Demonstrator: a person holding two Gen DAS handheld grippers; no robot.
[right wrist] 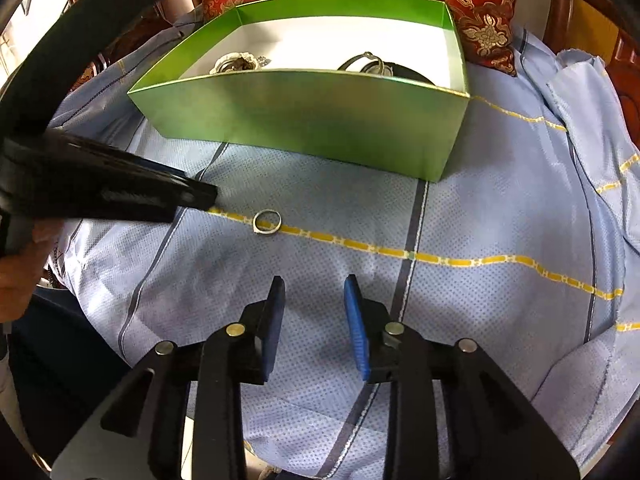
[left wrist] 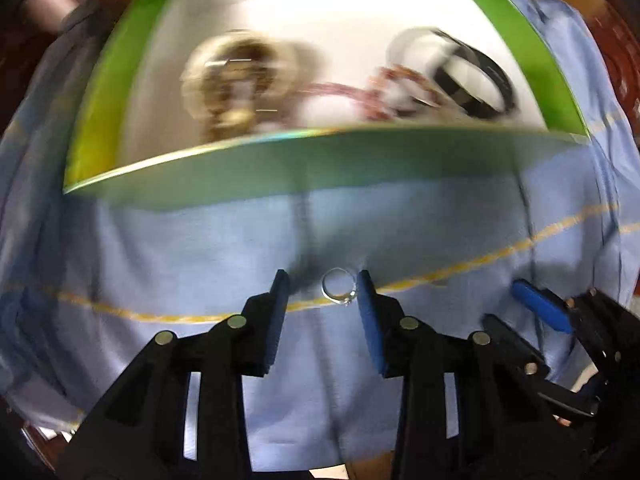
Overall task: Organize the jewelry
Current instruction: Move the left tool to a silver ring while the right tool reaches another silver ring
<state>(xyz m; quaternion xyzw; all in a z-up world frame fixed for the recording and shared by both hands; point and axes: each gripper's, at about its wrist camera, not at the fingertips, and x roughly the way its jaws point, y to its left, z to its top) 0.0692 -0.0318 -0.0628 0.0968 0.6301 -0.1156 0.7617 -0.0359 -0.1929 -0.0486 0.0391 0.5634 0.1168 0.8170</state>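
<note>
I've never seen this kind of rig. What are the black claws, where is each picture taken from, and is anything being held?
A person holds a two-finger gripper in each hand; each carries a fisheye camera looking along its fingers. The left camera shows the left gripper low over a silver ring that lies between its open fingers, not yet pinched. The right camera shows the right gripper, open and empty. The ring lies on a light blue cloth. Behind it stands a green box already containing jewelry.

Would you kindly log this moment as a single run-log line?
left gripper: open, fingers astride ring | right gripper: open, empty | ring: on blue cloth | green box: holds other jewelry
</note>
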